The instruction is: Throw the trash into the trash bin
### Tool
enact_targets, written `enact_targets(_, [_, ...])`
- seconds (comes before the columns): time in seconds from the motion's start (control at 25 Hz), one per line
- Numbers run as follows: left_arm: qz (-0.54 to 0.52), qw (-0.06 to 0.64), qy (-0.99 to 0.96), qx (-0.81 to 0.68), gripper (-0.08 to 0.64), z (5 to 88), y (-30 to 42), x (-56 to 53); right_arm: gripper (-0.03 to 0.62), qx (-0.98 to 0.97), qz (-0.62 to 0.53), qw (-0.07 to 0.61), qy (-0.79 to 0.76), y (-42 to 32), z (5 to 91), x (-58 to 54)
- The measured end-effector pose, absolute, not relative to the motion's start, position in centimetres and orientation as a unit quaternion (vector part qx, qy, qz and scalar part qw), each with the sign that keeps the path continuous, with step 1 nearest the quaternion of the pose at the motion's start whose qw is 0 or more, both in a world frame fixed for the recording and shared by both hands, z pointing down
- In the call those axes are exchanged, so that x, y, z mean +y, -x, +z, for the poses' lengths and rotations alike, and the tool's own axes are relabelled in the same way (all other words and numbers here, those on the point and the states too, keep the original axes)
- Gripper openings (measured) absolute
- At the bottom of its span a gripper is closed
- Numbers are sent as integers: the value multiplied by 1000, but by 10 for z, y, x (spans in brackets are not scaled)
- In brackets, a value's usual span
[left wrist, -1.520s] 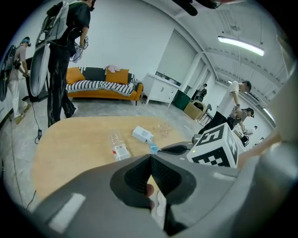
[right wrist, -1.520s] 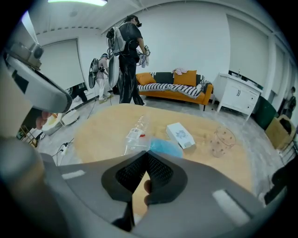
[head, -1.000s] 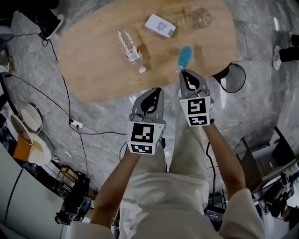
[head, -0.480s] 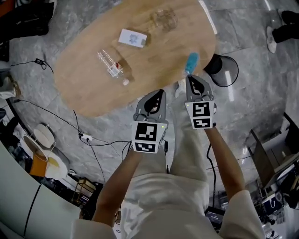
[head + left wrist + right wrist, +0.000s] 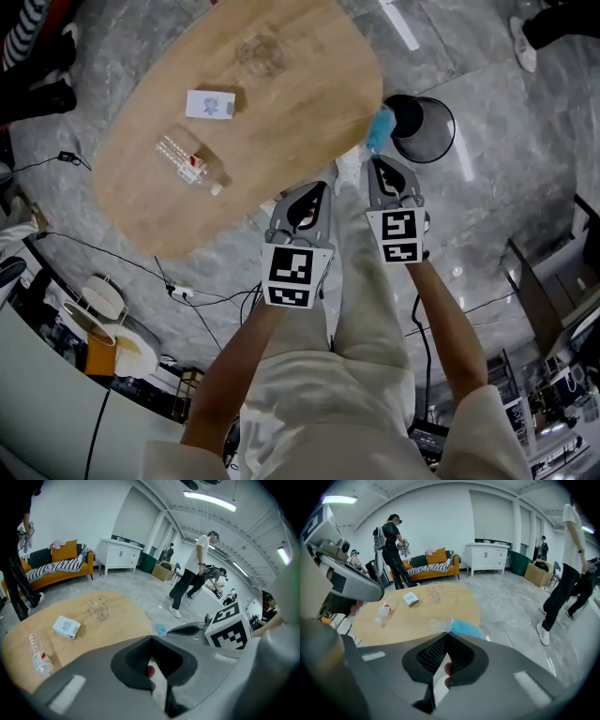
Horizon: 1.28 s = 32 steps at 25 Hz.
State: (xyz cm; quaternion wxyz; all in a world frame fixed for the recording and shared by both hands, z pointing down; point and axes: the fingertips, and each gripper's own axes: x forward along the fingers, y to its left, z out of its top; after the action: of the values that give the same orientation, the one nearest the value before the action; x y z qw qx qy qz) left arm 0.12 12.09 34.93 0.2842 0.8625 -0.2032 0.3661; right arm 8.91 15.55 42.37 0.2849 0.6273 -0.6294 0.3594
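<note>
While the right hand-held gripper [image 5: 377, 159] has its jaws clamped on the blue wrapper [image 5: 380, 129] just beside the trash bin [image 5: 437, 133], and the left hand-held gripper [image 5: 317, 187] is closed on nothing, the carry looks nearly complete; next, centre the wrapper over the bin, then release.

The head view looks steeply down from above the person, along both forearms to the left gripper [image 5: 322, 186] and right gripper [image 5: 374, 160], with the wooden worktop [image 5: 281, 122] upper left and the bin [image 5: 436, 141] on the floor beside it. Each gripper view sits close behind its own jaws and faces out over the worktop into the room, each catching the other gripper at one edge. All three share the worktop and the blue trash [image 5: 380, 128] at the right jaws' tips.
</note>
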Motion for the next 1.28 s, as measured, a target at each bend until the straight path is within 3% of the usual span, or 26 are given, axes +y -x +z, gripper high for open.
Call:
enact_targets(0.6, [409,270,-863,-126,1,395,-99,160,25,-569,411,272,-659,-192,476,205])
enact_targets(1.28, [452,274,-844,-96,0,477,-130,193,25,-534,472,275,-645,-224,578,235])
